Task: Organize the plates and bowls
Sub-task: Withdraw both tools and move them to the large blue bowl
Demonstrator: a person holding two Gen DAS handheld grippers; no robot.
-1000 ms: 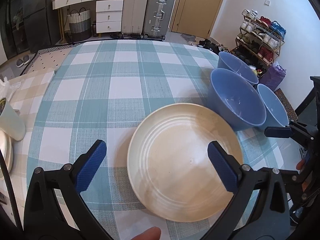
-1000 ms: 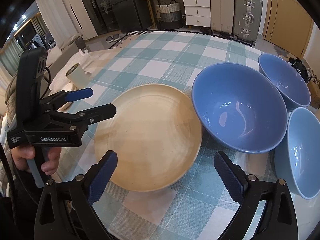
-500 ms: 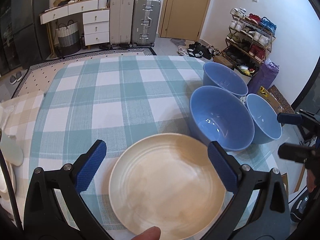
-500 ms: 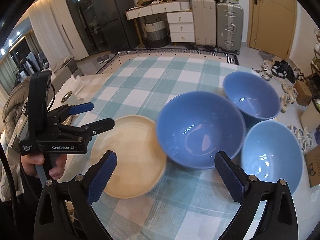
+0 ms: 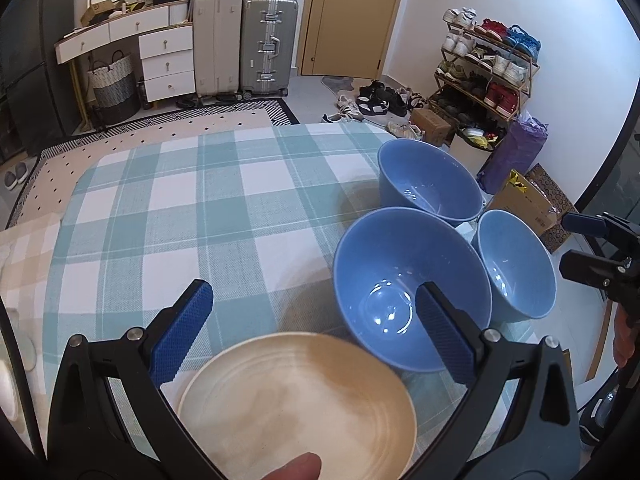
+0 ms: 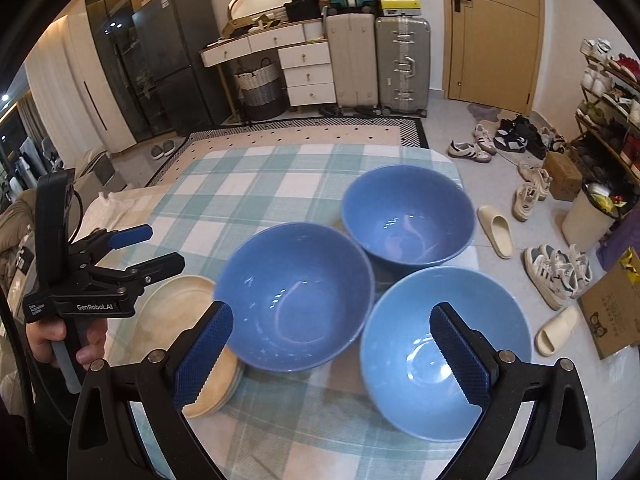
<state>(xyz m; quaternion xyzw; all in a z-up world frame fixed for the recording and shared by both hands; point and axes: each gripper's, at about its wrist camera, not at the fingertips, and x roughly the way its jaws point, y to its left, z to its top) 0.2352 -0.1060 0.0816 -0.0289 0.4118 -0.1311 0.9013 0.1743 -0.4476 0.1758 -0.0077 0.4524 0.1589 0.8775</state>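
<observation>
Four dishes sit upright, mouths up, on the checked counter [image 6: 248, 196]. Farthest left lies the cream plate [image 6: 176, 320], just beside the near bowl [image 6: 296, 296]. Right of that stand the far bowl [image 6: 408, 216] and the right bowl [image 6: 440, 352], clustered close. Round, none has a long axis. Left tongs [image 5: 312, 336] and right tongs [image 6: 332, 352] both gape wide, holding nothing.

Three blue bowls [image 6: 298, 294] [image 6: 408, 214] [image 6: 444, 352], upright and empty, clustered rim to rim on the checked desk [image 6: 248, 200]; cream plates [image 6: 180, 320] stacked just beside the nearest-left bowl.
</observation>
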